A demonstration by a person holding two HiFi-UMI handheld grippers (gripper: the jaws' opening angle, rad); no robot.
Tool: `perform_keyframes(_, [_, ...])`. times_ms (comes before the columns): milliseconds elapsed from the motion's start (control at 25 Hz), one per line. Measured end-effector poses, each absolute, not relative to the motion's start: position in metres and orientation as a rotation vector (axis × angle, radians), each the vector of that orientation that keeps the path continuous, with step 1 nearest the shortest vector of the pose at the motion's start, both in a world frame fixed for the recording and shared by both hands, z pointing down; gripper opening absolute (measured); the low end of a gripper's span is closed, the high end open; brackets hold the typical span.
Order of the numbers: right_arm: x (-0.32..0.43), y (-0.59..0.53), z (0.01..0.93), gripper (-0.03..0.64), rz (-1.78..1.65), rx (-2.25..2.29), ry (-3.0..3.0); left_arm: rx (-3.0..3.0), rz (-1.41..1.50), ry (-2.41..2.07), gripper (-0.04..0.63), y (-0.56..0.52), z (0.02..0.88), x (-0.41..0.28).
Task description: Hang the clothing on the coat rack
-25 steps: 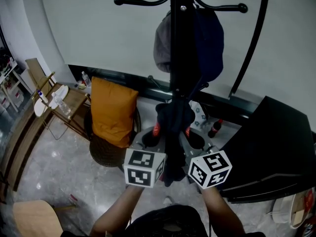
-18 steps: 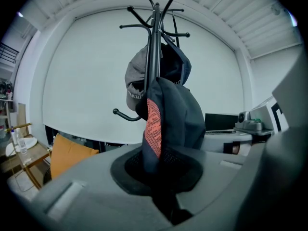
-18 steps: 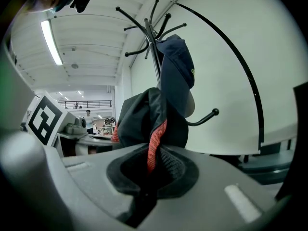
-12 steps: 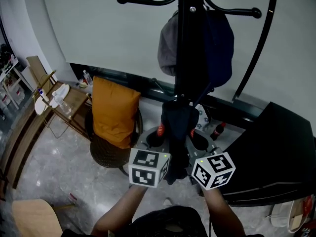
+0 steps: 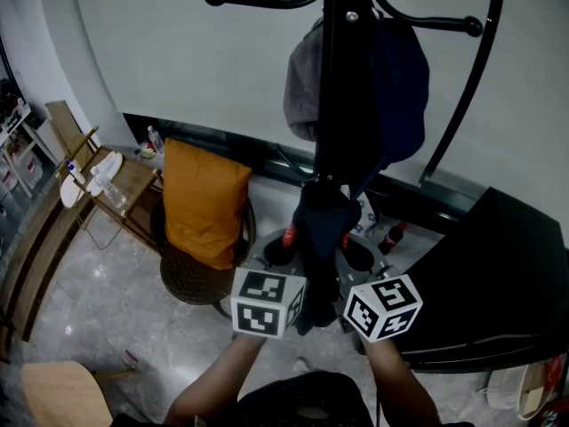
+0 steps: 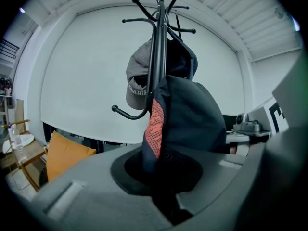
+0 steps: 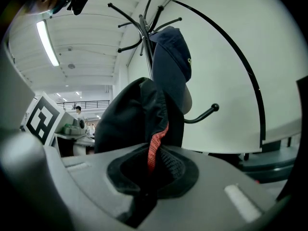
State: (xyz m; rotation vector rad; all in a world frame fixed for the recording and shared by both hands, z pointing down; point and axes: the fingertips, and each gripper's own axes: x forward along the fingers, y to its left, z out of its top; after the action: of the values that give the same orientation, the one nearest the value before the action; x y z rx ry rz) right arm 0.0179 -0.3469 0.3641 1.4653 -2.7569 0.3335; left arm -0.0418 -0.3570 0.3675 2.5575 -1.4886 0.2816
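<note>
Dark garment (image 5: 320,225) held by two tools in front of the coat rack (image 5: 342,78)

The left tool (image 5: 284,241) and the right tool (image 5: 348,245) are each clenched on the garment, with its red trim showing at the jaws in both gripper views. It stands bunched upright between them, close to the black pole and below a grey cap (image 5: 302,83) and a navy cap (image 5: 402,87) that hang there. To the left, an orange cushion (image 5: 203,201) leans in a chair (image 5: 191,278).
</note>
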Motion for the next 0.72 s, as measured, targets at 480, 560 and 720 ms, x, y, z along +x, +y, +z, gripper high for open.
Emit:
perform_keyframes(480, [0.017, -0.361, 0.371, 0.026, 0.342, 1.446, -2.754, 2.559, 0.288, -1.478, 0.029, -0.368, 0.375, -0.037])
perform_keyframes(560, [0.016, -0.363, 0.372, 0.026, 0.347, 1.439, -2.756, 2.552, 0.289, -1.471, 0.029, -0.369, 0.377, -0.036])
perform_keyframes(720, [0.013, -0.366, 0.375, 0.026, 0.354, 1.424, -2.762, 2.547, 0.288, -1.467, 0.029, -0.371, 0.380, -0.036])
